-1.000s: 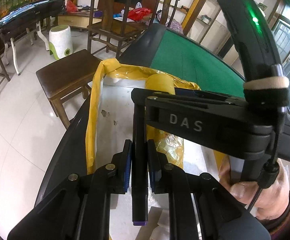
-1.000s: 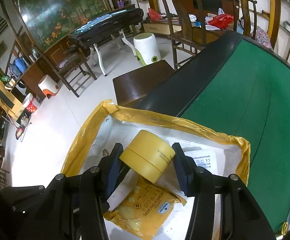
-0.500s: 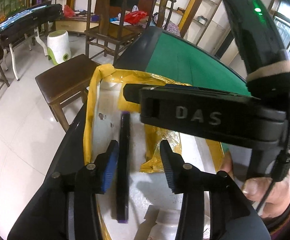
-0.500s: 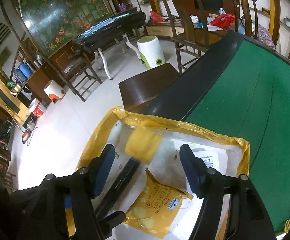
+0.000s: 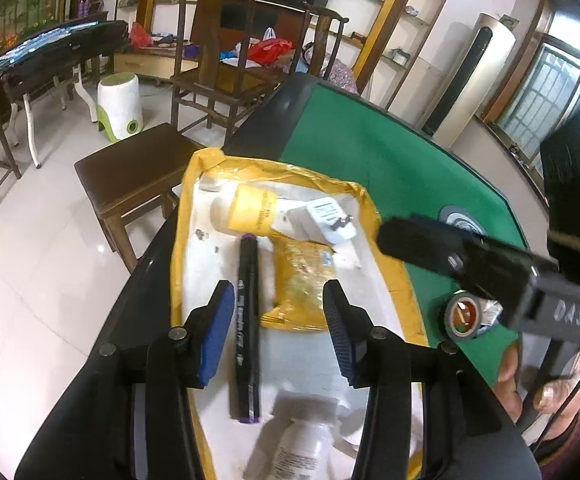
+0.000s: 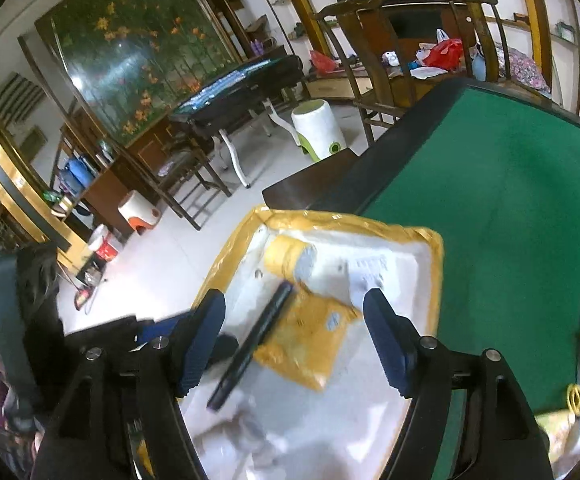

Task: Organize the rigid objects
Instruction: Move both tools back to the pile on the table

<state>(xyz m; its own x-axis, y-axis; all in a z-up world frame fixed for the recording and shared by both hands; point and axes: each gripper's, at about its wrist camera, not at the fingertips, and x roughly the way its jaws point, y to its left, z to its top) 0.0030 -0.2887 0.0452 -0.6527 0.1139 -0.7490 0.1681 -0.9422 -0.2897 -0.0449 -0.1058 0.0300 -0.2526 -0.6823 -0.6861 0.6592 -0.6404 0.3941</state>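
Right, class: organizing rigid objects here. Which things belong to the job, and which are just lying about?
Part of the job:
black marker
yellow jar
white charger
white bottle
foam box
tape roll

Lying about:
yellow snack packet
wooden stool
chairs

Both grippers tilted down, left gripper (image 5: pixel 280 330) & right gripper (image 6: pixel 293 340) w/ fingers apart, just opened, empty.

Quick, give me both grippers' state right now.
Left gripper: open, jaws just opened, black marker lies loose between them in the box.
Right gripper: open, jaws just widened, holding nothing.
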